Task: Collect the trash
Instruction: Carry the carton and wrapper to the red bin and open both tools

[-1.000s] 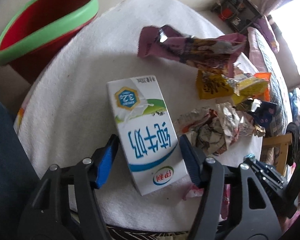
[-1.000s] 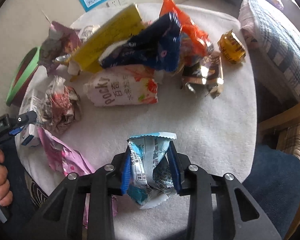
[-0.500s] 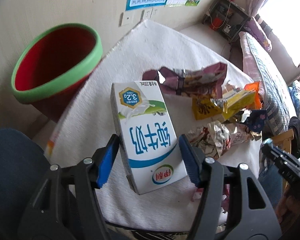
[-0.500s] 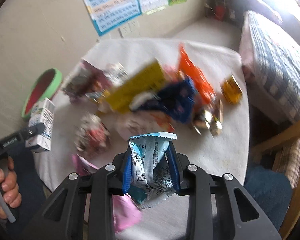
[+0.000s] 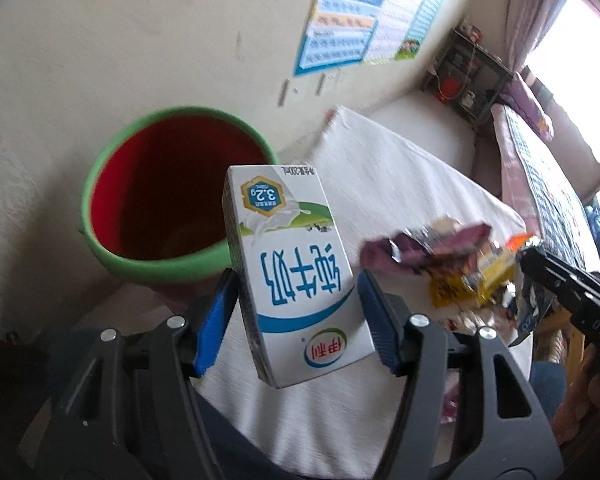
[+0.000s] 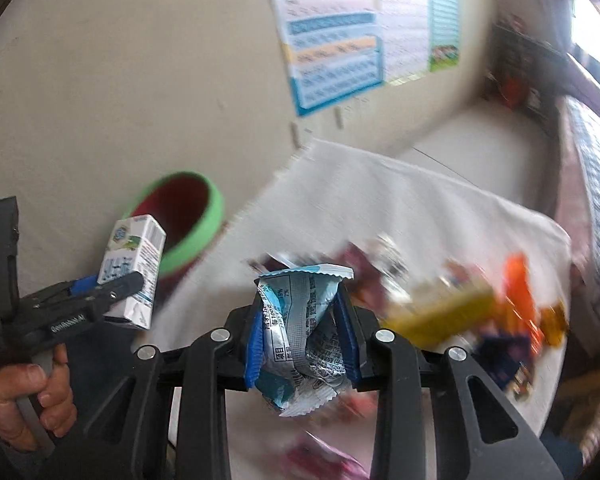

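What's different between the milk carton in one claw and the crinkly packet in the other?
The milk carton is a stiff white box with sharp corners and blue letters; the packet is a soft blue and silver wrapper, crumpled. The left gripper stands wide around the carton, while the right gripper pinches the packet into a narrow wad. The carton is close to the red bin; the packet hangs over the white table. Both are held in the air.
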A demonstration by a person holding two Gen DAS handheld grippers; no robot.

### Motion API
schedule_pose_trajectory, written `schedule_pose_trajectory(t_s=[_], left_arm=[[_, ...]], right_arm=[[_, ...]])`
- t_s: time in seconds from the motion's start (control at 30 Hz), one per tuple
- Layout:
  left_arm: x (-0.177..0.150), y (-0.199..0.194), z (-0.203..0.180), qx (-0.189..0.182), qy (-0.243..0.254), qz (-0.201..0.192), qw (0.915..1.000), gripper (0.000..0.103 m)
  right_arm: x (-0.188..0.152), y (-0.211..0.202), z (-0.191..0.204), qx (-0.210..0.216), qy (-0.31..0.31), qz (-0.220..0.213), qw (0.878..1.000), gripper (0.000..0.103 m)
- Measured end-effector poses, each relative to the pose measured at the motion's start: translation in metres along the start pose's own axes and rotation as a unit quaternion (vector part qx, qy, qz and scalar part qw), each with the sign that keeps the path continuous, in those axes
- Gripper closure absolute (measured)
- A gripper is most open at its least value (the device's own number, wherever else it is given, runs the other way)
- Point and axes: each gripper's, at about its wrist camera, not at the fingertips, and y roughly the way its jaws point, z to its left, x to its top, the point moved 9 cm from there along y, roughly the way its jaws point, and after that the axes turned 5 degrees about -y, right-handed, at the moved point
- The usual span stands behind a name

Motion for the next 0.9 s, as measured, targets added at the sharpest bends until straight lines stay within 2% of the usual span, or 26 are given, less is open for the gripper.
schedule_pose_trajectory(t_s=[0.27, 0.5, 0.83, 0.9], left_arm=[[0.041, -0.006, 0.058, 0.005, -0.027, -0.025, 0.9993, 0.043], [0.065, 0.005, 0.096, 0.01, -0.047, -0.033, 0.9983, 0.043], [0.088, 0.031, 0.127, 0.009, -0.068, -0.027, 0.9973, 0.044], [0.09, 0.035, 0.13, 0.008, -0.071, -0.026, 0.9971, 0.047]], right_arm=[[0.066, 0.036, 0.077, 0.063, -0.041, -0.022, 0.997, 0.072], [0.112, 0.075, 0.132, 0.102, -0.056, -0.016, 0.993, 0.072], [0.148, 0.139, 0.173, 0.123, -0.062, 0.006, 0.99, 0.071], [0.151, 0.147, 0.178, 0.125, -0.063, 0.009, 0.99, 0.068]])
